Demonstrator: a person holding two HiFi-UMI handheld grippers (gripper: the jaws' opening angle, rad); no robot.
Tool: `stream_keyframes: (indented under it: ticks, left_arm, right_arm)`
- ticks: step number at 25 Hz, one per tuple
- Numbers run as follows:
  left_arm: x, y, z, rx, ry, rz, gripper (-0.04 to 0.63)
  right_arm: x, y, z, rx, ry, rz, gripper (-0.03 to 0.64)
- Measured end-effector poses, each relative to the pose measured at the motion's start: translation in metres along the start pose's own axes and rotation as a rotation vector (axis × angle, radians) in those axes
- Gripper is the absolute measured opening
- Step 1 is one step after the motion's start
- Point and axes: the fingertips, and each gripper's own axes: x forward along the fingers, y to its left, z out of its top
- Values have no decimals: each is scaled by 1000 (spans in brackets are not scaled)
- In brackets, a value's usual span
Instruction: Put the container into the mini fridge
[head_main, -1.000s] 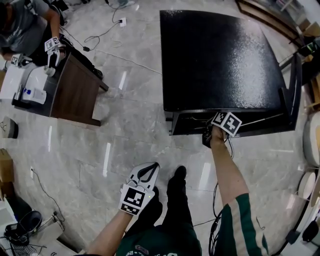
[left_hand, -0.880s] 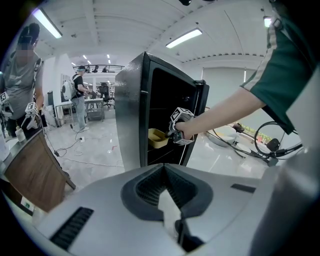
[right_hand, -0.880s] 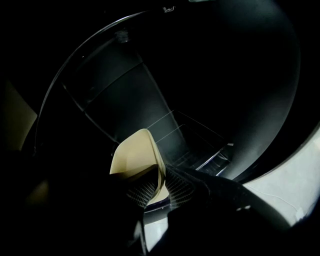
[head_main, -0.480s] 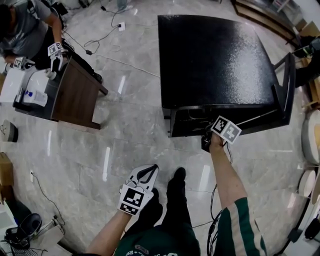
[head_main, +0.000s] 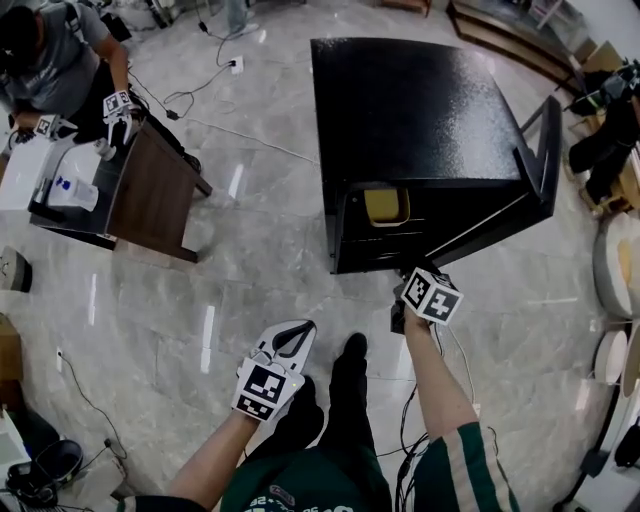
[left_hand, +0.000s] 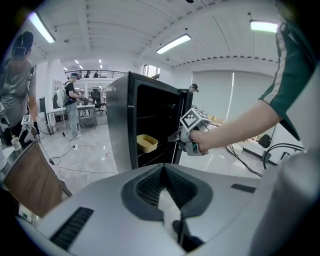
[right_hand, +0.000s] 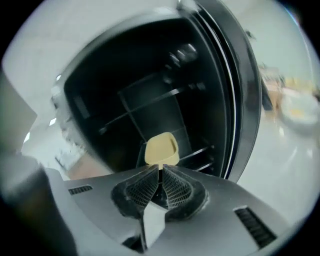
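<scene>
The black mini fridge (head_main: 420, 110) stands on the floor with its door (head_main: 540, 150) swung open to the right. A yellow container (head_main: 386, 206) sits on a shelf inside, and it also shows in the left gripper view (left_hand: 147, 143) and the right gripper view (right_hand: 161, 148). My right gripper (head_main: 418, 280) is just outside the fridge's front edge, clear of the container, its jaws (right_hand: 160, 172) shut on nothing. My left gripper (head_main: 300, 335) hangs low near my legs, aimed toward the fridge, also shut and empty (left_hand: 164, 170).
A brown wooden desk (head_main: 150, 190) stands at the left, with another person (head_main: 50, 60) working at it. Cables (head_main: 200, 75) trail over the marble floor behind. White objects line the right edge (head_main: 610, 270). My shoes (head_main: 350, 360) are below the fridge.
My right gripper has drawn back out of the fridge toward me. The door has swung wider open, and the yellow container now shows on the shelf. The left gripper has barely moved.
</scene>
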Motion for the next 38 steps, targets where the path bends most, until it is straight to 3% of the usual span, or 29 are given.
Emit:
stream_keyframes:
  ticks: [4, 10, 21, 26, 32, 38]
  left_arm:
    - [-13, -11, -4, 5, -10, -4, 14]
    - [-31, -30, -3, 14, -28, -19, 14]
    - [-57, -48, 13, 47, -99, -48, 14]
    - [-73, -57, 9, 63, -109, -63, 14]
    - [-92, -67, 10, 89, -125, -73, 14]
    - [-110, -76, 18, 118, -151, -87, 14]
  right_arm:
    - [-50, 37, -9, -183, -78, 23, 48]
    - [-117, 76, -21, -207, -139, 42, 46]
    - [-213, 141, -31, -441, -192, 95, 46]
    - [-248, 152, -42, -423, -205, 107, 46]
    - [-278, 173, -58, -509, -195, 118, 46]
    - [-304, 183, -64, -487, -220, 106, 43]
